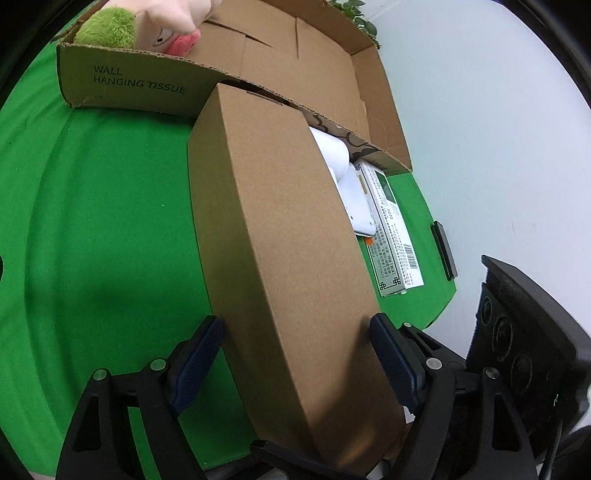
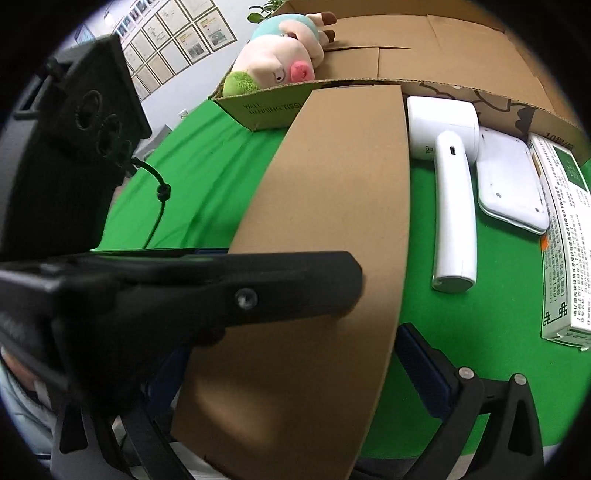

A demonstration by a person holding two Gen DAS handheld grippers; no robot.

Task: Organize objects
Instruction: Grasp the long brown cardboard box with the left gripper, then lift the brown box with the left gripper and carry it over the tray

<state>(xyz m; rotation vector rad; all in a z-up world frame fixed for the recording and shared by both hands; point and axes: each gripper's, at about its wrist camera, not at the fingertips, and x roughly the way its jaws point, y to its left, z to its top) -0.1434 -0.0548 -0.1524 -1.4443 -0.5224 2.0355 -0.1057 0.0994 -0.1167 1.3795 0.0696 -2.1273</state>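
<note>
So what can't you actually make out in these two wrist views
- Left wrist view: most of the white handheld device is hidden behind the long brown box.
- Left wrist view: the plush toy is cut off by the top edge.
- Right wrist view: the left gripper blocks the right gripper's left jaw, so its grip on the brown box is unclear.

Both views are bright and evenly lit from above, with no glare; the brown box [image 1: 280,236] casts a soft shadow on the green cloth [image 1: 103,229]. Fisheye bending curves straight edges, and black corners ring each frame. In the right wrist view the left gripper [image 2: 184,291] is near and blurred.
</note>
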